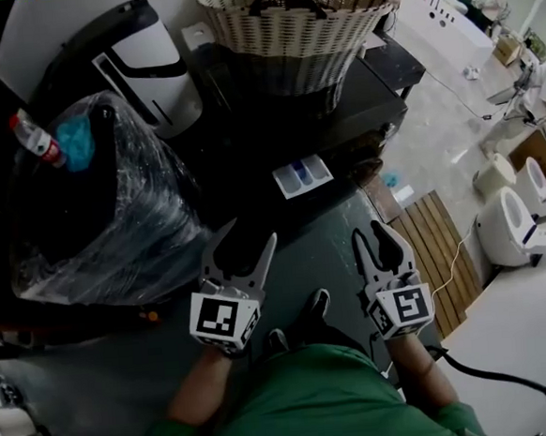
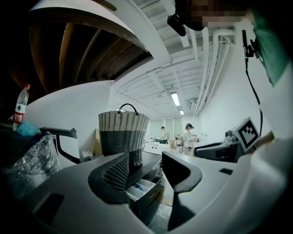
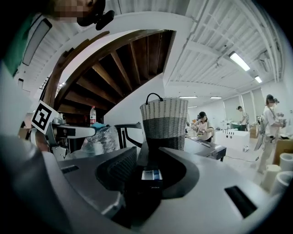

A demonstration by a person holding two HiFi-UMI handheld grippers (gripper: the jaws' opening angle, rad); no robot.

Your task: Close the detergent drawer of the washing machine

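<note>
- The washing machine (image 1: 353, 98) is sitting on the far side, big and dark.
- A black bag (image 1: 94, 212) wrapped in shiny plastic is standing to the left of it.
- A woven basket (image 1: 286, 28) is standing on top of the machine.
- The detergent drawer (image 1: 303, 175) is sticking out of the machine toward the near side. It is open, and its white and blue cups are showing.
- The left tool (image 1: 251, 233) is hanging near the person. Its jaws are standing apart with nothing between them.
- The right tool (image 1: 372, 236) is hanging just to the right of it. Its jaws are also standing apart and holding nothing.
- Both tools are well apart from the drawer. Looking along the right tool, the drawer is lining up between its jaws, but far ahead.
- I think the person is reaching for the drawer now.
- To do it well, one tool should be pressing flat on the drawer's dark front, not grabbing it.
- The push should be going straight toward the far side, slow and even, until the front is sitting level with the machine.
- The machine's front is too dark to see well from the head view.
- I cannot tell how far the drawer is sticking out.
</note>
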